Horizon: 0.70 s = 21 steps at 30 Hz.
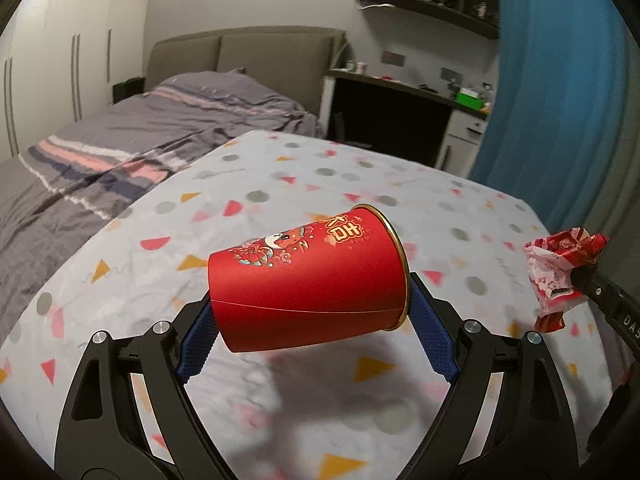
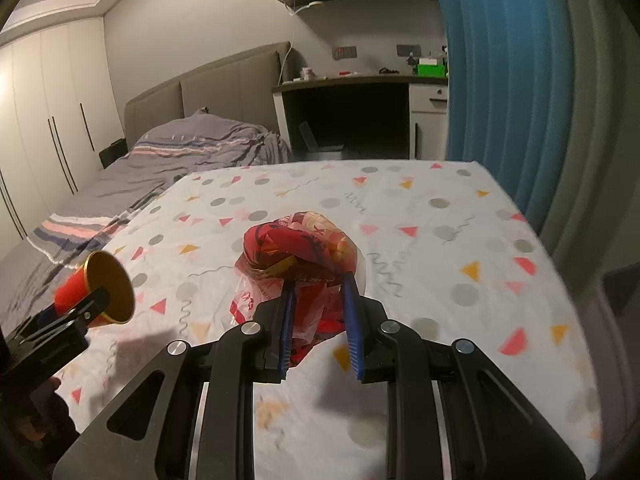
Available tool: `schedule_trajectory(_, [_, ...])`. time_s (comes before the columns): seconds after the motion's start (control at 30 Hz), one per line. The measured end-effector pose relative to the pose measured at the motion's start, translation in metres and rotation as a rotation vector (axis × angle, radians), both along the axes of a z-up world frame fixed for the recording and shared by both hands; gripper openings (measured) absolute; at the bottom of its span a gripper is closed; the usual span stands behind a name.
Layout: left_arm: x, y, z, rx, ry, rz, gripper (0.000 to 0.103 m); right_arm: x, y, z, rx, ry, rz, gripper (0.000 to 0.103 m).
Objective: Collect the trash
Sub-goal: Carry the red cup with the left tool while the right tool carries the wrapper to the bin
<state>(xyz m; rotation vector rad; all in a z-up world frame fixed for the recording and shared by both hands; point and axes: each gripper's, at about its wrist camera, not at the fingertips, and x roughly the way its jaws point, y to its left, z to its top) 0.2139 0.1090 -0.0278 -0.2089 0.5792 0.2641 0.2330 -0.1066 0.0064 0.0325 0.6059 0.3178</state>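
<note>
1. Cup [image 1: 308, 284]: red paper one with a gold rim, lying sideways and lifted clear of the bench [image 1: 280, 184]. The left hand-held gripper [image 1: 312, 320] has it clamped between its blue pads, jaws spread wide, one pad on the base and the other at the rim.
2. From the right wrist view you can see the same cup [image 2: 96, 292] off to the left, gold inside facing the camera.
3. Right hand-held gripper [image 2: 318, 280] is pinched down on a crumpled red and white wrapper [image 2: 300, 248], held up above the patterned cloth.
4. Left view catches that wrapper [image 1: 560, 268] at the far right edge.
5. Bed [image 1: 120, 140] sits behind the bench, blue curtain [image 2: 500, 80] on the right.
</note>
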Motion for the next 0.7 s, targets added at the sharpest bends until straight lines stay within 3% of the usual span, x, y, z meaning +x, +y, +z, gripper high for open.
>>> schedule_trajectory(0.37, [-0.026, -0.088, 0.028, 0.029, -0.046, -0.148, 0.085, -0.073, -0.071, 0.016, 0.038, -0.062, -0.056, 0.024])
schedule_trajectory(0.7, [-0.032, -0.182, 0.035, 0.044, -0.064, -0.309, 0.085, -0.104, -0.141, 0.018, 0.051, -0.096, -0.165, 0.024])
